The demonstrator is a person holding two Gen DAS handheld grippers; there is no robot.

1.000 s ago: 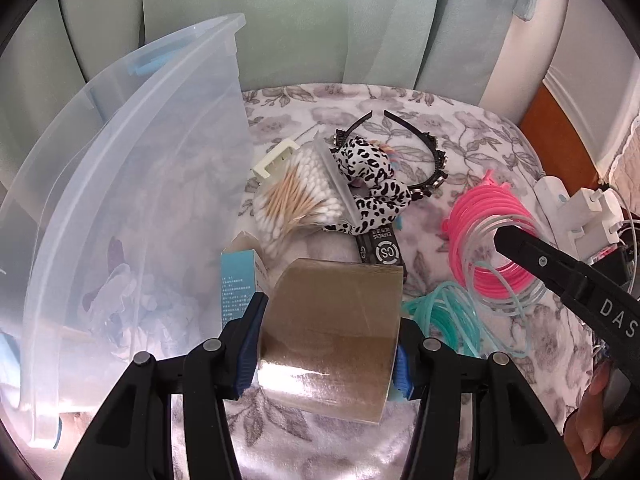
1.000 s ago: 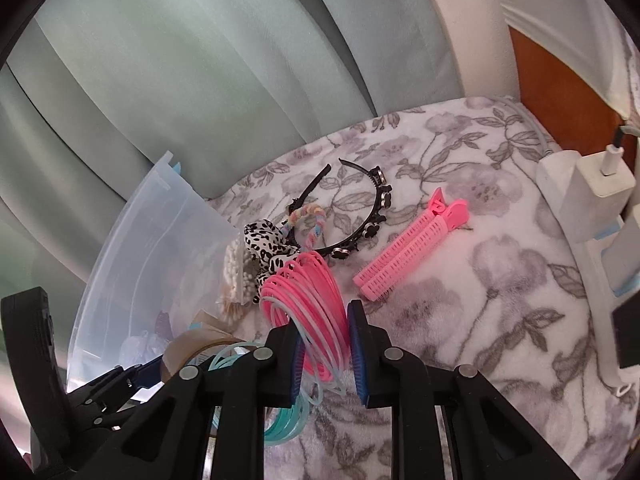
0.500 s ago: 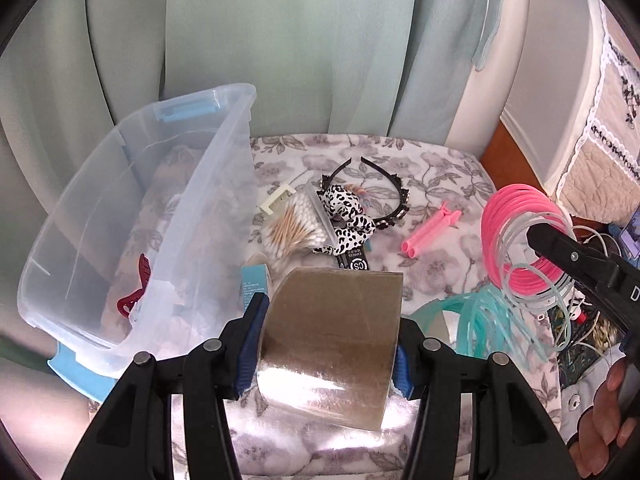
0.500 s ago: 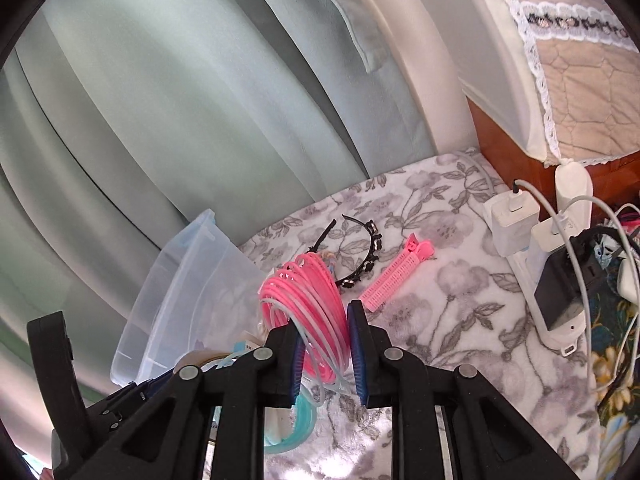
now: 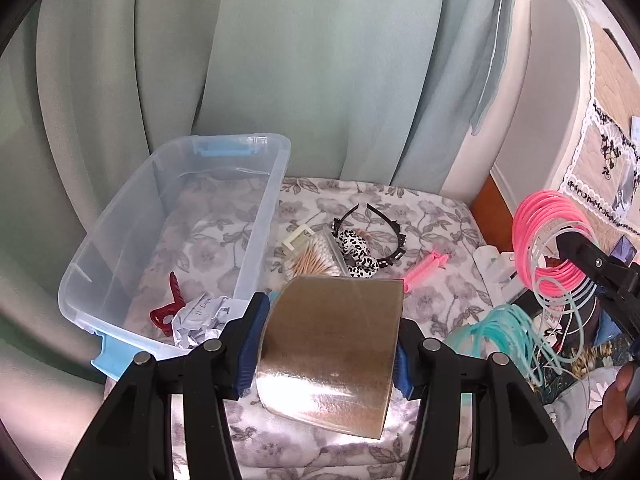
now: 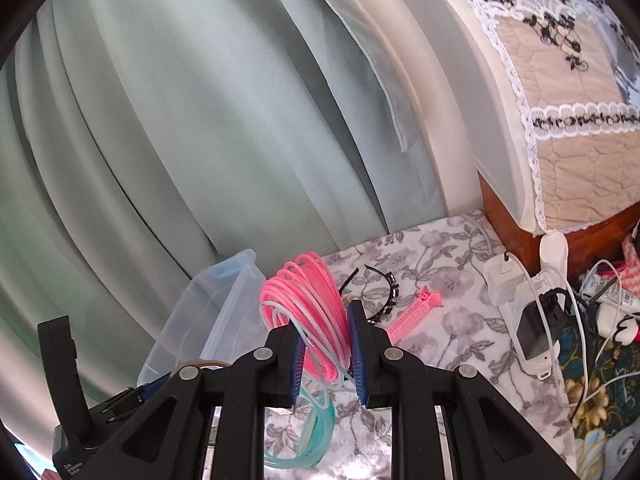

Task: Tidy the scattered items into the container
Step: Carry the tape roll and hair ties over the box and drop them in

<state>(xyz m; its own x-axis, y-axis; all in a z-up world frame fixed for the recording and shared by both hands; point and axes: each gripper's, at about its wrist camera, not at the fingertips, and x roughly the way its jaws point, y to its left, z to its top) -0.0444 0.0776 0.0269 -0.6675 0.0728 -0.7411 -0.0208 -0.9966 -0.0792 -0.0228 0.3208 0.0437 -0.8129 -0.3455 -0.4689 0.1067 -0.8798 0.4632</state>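
The left wrist view looks steeply down along its jaws, close over the bin (image 5: 176,240) and the floral bed (image 5: 440,292). The right wrist view faces flatter, toward the curtain (image 6: 200,140), from the bed's right side. Both share the bin (image 6: 212,312), headband (image 5: 386,236) (image 6: 384,288) and pink clip (image 5: 426,270) (image 6: 412,312).

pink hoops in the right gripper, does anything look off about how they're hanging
Yes. The right gripper pinches only the pink hoops, while the clear and teal loops tangled with them dangle loose below the fingers in a messy trail. They could snag or drop before reaching the clear bin.
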